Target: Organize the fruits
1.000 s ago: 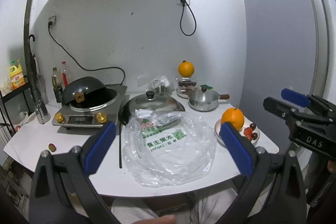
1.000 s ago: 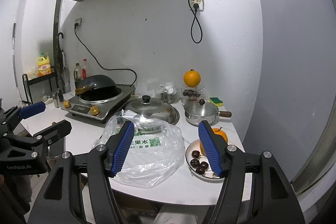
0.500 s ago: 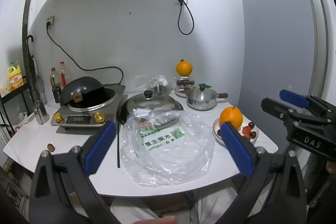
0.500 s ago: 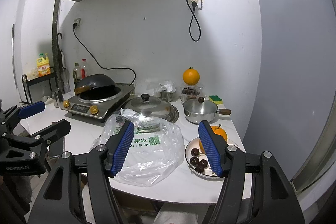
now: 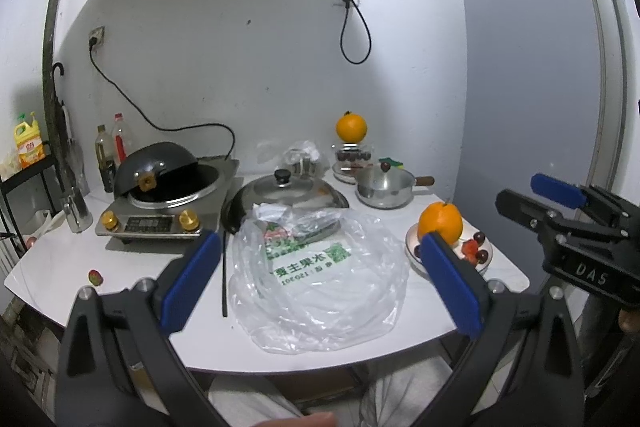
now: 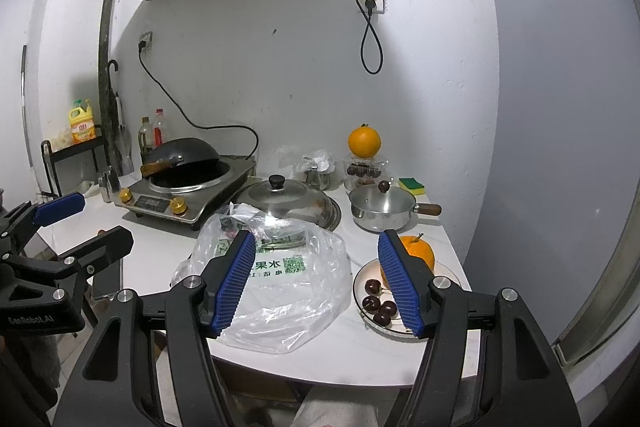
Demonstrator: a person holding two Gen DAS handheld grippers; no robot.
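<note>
- Near the surface's right edge, a plate (image 6: 404, 327) holds an orange (image 6: 420, 251) and cherries (image 6: 378, 303).
- Left hand-held gripper (image 5: 320, 283) and right hand-held gripper (image 6: 320, 279) hover apart-jawed, empty, before the front edge.

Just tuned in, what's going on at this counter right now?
A person holds both grippers above the near edge of the white counter, handling nothing yet. The left gripper and right gripper are open and empty. A crumpled clear plastic bag lies ahead, beside a white plate with an orange and dark cherries.
</note>
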